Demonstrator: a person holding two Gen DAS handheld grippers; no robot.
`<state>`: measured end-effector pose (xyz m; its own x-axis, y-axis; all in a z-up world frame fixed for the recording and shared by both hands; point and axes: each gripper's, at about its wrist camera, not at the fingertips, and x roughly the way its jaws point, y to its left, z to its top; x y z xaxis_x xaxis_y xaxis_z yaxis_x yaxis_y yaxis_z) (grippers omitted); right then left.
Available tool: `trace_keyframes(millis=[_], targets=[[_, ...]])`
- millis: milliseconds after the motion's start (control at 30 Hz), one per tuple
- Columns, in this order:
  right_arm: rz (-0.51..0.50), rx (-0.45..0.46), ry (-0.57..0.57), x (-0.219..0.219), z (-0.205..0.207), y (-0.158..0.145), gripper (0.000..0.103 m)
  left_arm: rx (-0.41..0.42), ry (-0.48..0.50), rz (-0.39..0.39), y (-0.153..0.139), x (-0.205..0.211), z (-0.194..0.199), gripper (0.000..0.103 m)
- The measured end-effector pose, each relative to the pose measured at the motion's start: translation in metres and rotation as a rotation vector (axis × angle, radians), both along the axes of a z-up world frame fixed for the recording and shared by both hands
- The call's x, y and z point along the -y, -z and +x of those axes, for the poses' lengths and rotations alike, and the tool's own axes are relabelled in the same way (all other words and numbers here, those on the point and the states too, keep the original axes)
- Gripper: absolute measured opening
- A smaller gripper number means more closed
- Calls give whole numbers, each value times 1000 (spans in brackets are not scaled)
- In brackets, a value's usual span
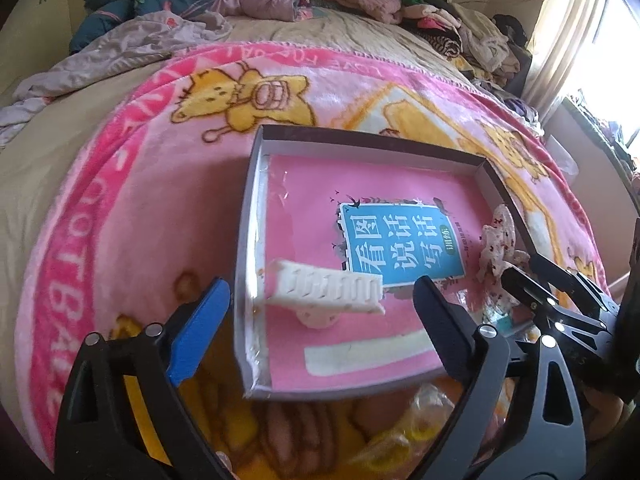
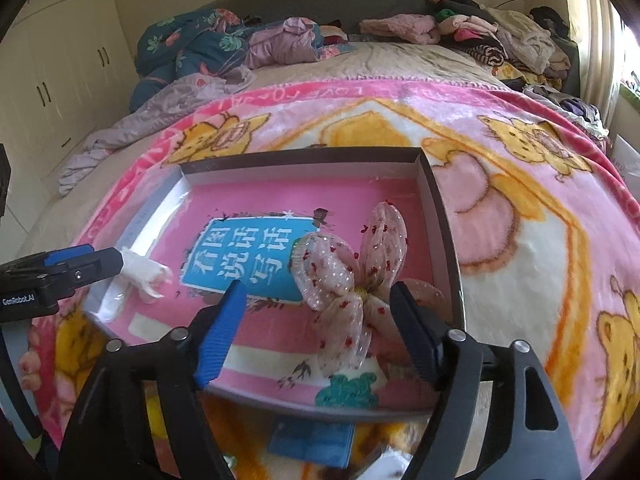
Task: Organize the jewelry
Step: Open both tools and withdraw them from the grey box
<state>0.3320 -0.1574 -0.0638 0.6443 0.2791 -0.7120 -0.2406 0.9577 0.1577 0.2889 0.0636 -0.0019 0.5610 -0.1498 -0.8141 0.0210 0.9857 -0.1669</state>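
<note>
Both tools gape empty; the right tool (image 2: 316,320) could snag the sheer red-dotted fabric bow (image 2: 352,272), the left tool (image 1: 320,316) the white plastic claw clip (image 1: 328,292), dragging either from the shallow grey cardboard box (image 2: 440,208)

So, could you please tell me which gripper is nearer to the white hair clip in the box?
Left. The left gripper has its open jaws either side of the white hair clip at the box's left edge. The right gripper is across the box, open around the mesh bow.
</note>
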Motion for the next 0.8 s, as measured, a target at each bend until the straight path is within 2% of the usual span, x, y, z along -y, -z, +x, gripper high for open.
trace_keyframes(millis=[67, 133, 800], targets=[[-2, 9, 3, 0, -6, -4, 77, 6, -6, -3, -4, -2, -6, 85], [0, 18, 3, 1, -14, -10, 78, 15, -10, -7, -8, -3, -14, 89], [13, 118, 8, 7, -94, -54, 91, 111, -21, -2, -48, -6, -84, 90]])
